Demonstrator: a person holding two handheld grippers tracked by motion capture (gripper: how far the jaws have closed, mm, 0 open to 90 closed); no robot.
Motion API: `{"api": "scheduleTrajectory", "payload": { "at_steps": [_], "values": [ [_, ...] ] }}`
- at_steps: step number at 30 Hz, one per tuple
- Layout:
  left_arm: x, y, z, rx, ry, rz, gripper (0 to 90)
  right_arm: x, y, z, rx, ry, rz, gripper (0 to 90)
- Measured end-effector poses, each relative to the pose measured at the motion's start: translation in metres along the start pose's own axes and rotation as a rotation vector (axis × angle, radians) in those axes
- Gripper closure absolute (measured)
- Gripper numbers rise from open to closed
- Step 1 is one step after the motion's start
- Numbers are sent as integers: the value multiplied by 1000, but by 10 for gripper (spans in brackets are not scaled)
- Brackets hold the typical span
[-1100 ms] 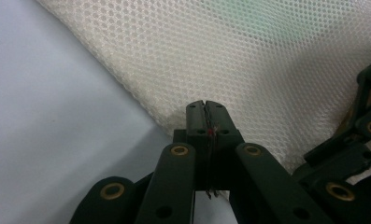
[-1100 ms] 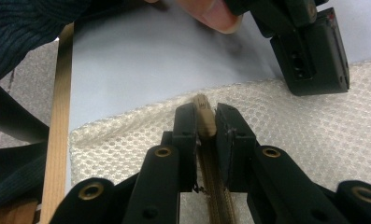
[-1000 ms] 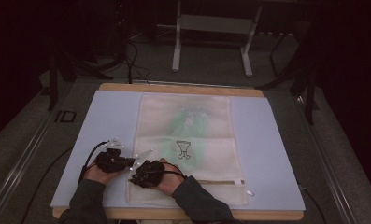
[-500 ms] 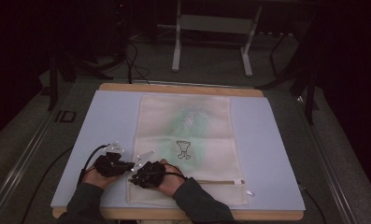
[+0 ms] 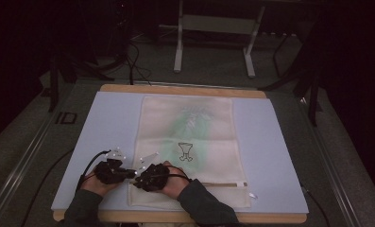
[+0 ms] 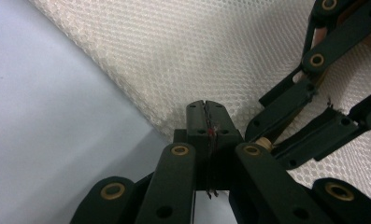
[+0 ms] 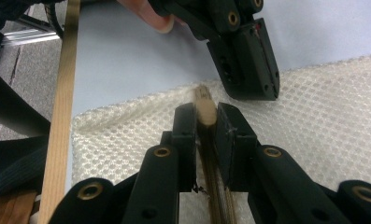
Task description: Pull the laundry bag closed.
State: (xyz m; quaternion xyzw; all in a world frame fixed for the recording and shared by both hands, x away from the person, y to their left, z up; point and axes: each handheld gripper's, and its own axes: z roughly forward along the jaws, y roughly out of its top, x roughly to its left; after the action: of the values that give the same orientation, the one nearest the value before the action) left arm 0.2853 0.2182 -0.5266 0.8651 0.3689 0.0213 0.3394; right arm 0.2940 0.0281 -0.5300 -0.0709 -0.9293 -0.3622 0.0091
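Both tongs work the mesh bag [image 5: 187, 146] at the bench's [image 5: 279, 156] seven o'clock corner: left tongs [image 6: 205, 122] pinch its edge closed, right tongs [image 7: 204, 122] clamp its wooden rod [image 7: 204, 105]; pull gently, evenly apart.
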Motion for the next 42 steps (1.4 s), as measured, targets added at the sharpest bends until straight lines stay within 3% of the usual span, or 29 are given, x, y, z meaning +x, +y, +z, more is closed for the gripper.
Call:
{"api": "scheduleTrajectory", "payload": {
  "at_steps": [7,10,17,30,42],
  "values": [
    [-2,-1,-1,6,6,-4,894,-2,4,3,2,20,26,776],
    [-2,-1,-1,10,8,-4,895,-1,6,5,13,13,30,812],
    [-7,2,-1,37,47,42,898,1,6,4,21,-4,-1,820],
    [-7,2,-1,40,44,57,900,5,5,-1,39,-34,-52,823],
    [-7,2,0,40,45,60,900,4,6,-4,60,-43,-68,823]
  ]
}}
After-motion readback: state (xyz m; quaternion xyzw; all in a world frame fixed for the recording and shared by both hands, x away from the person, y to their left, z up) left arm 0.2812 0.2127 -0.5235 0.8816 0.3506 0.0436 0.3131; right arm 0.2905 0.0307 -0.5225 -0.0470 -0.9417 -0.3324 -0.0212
